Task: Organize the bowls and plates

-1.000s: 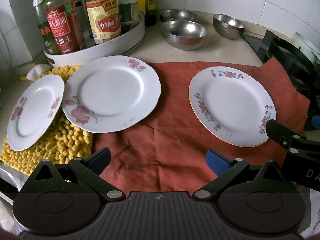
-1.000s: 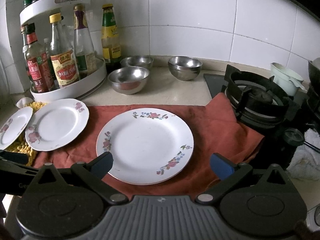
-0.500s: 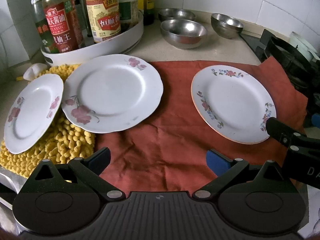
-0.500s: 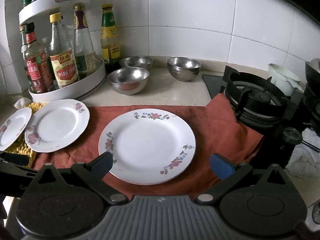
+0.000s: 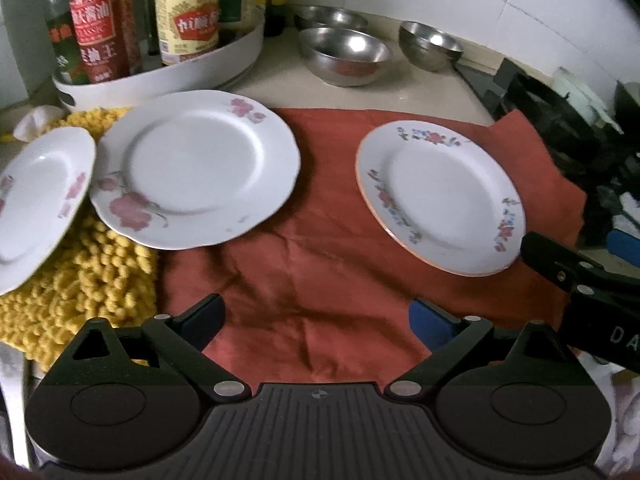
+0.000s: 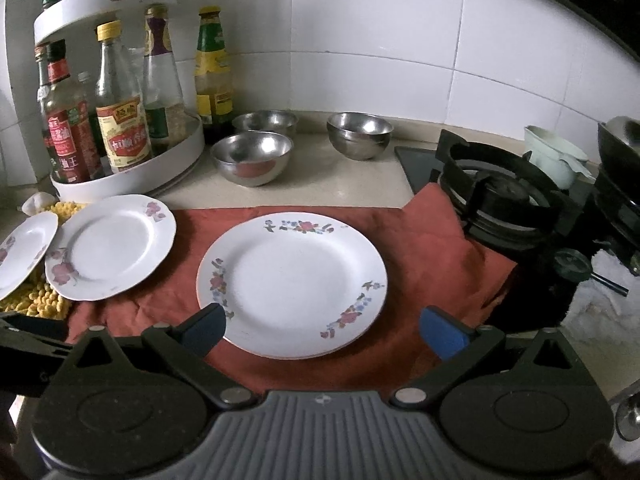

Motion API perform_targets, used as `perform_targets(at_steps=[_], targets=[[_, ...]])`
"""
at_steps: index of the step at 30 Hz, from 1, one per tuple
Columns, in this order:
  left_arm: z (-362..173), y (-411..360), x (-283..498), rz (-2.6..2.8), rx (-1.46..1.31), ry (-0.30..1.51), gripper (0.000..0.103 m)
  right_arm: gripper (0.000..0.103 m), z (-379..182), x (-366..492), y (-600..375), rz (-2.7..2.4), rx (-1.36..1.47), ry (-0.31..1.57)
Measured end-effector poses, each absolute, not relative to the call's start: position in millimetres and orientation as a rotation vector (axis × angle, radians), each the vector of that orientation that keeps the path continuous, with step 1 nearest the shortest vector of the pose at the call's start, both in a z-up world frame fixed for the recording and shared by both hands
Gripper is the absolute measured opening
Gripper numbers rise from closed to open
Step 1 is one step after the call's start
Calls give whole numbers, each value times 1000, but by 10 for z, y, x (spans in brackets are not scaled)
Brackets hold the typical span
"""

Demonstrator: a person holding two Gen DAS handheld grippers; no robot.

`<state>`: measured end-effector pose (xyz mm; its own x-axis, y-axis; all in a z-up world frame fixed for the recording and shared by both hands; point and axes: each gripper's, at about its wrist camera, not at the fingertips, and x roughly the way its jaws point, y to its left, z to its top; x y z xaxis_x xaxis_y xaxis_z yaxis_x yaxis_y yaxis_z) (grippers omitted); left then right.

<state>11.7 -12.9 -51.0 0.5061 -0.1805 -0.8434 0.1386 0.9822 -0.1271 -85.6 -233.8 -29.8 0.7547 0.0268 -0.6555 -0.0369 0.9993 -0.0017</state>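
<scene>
Both my grippers are spread wide, nothing held. Left gripper (image 5: 316,316) hangs over the red cloth (image 5: 320,280), between the pink-rose plate (image 5: 196,168) and the floral-rim plate (image 5: 440,200). Right gripper (image 6: 322,330) sits at the floral-rim plate's near edge. A small plate (image 5: 36,196) leans on the yellow mat (image 5: 80,280), under the pink-rose plate's rim. Three steel bowls (image 6: 252,158) stand on the surface by the bottle rack (image 6: 132,176).
</scene>
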Motion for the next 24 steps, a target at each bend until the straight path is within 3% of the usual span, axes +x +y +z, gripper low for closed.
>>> perform_targets(at_steps=[15,21,24], targets=[[-522,-392,371,-303,-67,981,100,98,-370,-522,-2773,41,-6,716],[-639,-565,611,-298,-41,1006,94,85,-482,-289,-2940,124,39,758],[-730,-640,721,-306,-54,1052,91,59,-556,-166,-3000,180,48,786]])
